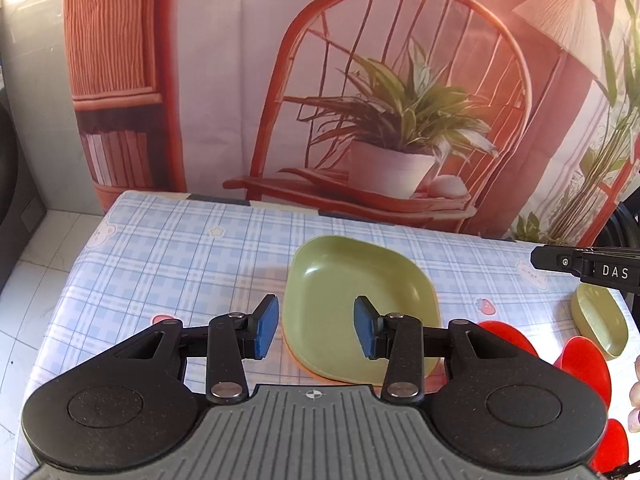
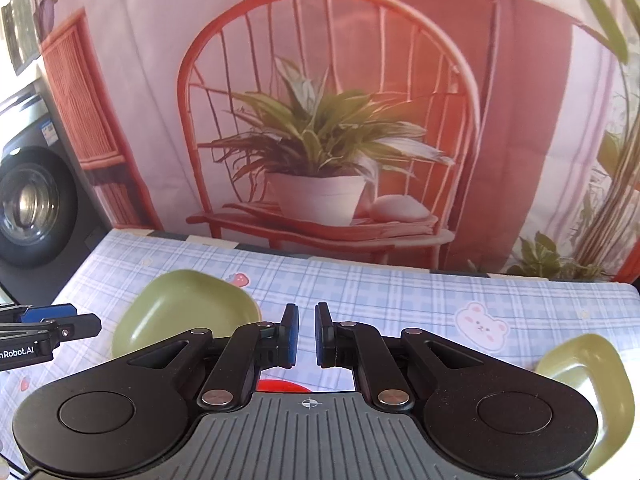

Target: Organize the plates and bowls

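Item one, the green plate point(image 1: 360, 304): a squarish, round-cornered dish sitting flat on the checked tablecloth point(image 1: 180, 240), apparently resting on an orange plate point(image 1: 316, 374) whose rim is peeking out along its near edge. It is lying diamond-wise to the left wrist camera, one corner pointing toward the printed backdrop point(image 1: 400, 80) and the opposite corner toward the camera; being nearly square, it is showing no marked long axis beyond that corner-to-corner line. Item two, the left gripper point(image 1: 316, 330): hovering above the near-left part of the plate with its jaws standing wide apart and gripping nothing, the right pad over the plate's floor and the left pad over bare cloth. Item three, the right gripper point(image 2: 306, 334): jaws drawn nearly together with a narrow gap showing between the blue pads and nothing visible in that gap. Item four, a green bowl point(image 2: 592, 392), lying at the right gripper's near right; red dishes point(image 1: 586, 364) are clustering beside it, their exact count hard to tell. Step in hand, by judgement: stacking is under way, with the left gripper free beside a built pile. The next move is probably calling for a rim grasp on one of the loose red or green pieces.
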### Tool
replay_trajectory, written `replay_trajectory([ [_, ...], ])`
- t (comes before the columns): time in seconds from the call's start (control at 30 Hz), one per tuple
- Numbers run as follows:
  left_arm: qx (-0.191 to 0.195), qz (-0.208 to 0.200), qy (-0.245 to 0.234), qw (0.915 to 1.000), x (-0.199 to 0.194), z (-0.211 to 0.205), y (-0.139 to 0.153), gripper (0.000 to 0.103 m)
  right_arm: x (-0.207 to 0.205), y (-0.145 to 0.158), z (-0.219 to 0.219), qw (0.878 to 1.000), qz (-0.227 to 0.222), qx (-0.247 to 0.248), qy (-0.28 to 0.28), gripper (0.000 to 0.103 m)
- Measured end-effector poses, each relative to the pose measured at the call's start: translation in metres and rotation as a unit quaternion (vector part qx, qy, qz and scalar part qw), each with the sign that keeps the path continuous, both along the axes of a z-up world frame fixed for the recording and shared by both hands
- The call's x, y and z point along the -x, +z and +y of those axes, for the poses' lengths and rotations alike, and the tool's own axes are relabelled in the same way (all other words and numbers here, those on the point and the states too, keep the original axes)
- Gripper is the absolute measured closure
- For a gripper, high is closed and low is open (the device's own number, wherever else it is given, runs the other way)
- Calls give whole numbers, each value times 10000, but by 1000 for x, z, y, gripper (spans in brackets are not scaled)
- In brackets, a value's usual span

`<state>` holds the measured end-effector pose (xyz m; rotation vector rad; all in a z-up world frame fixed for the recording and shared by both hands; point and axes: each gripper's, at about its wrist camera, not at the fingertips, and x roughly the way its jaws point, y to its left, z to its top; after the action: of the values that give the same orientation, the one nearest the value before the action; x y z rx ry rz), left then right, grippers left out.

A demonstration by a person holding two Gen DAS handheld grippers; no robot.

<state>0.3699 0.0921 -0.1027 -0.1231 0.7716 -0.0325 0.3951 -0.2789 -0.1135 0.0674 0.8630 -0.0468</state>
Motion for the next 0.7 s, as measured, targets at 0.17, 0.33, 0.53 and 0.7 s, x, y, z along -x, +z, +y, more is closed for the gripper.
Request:
replay_trajectory([
  [0.17, 92, -278, -262, 9992, 12, -27, 21, 60, 51, 29, -37, 9991, -325, -80, -271, 95],
  [0.33, 74, -388, -593, 9975, 20, -64, 32, 60, 101, 46, -74, 9972, -497, -91, -542, 93],
  [0.53, 110, -409, -990, 9942, 27, -109, 34, 60, 157, 52, -117, 9945, -604, 129, -847, 92],
  [0.7, 76, -337, -1371, 9900, 21, -150, 30, 60, 182, 43, -159, 9906, -596, 305, -1197, 92],
])
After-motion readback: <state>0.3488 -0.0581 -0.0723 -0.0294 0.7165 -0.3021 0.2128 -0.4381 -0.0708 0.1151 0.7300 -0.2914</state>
